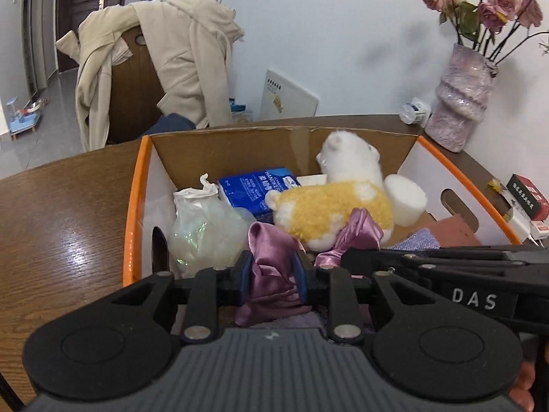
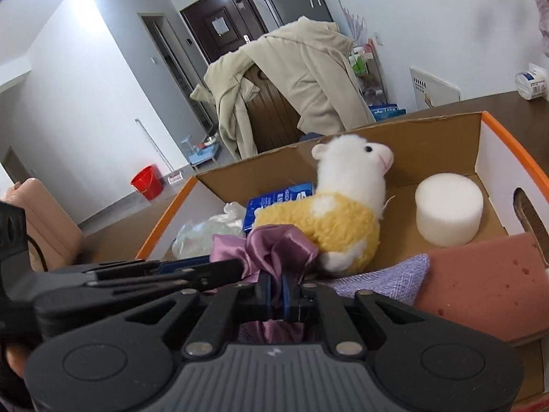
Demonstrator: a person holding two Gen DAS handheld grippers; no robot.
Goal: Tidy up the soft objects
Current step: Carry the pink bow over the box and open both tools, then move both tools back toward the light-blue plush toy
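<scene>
A purple satin cloth lies at the near end of an orange-rimmed cardboard box. My left gripper is shut on a bunch of it. My right gripper is shut on another part of the same cloth; its black body shows at the right of the left wrist view. Behind the cloth sits a yellow and white plush alpaca. Also in the box are a white foam cylinder, a blue tissue pack, a white plastic bag, a lilac knit cloth and a pink sponge.
The box stands on a brown wooden table. A pink vase of dried roses stands at the back right by the wall. A red and black carton lies right of the box. A chair with a beige coat stands behind the table.
</scene>
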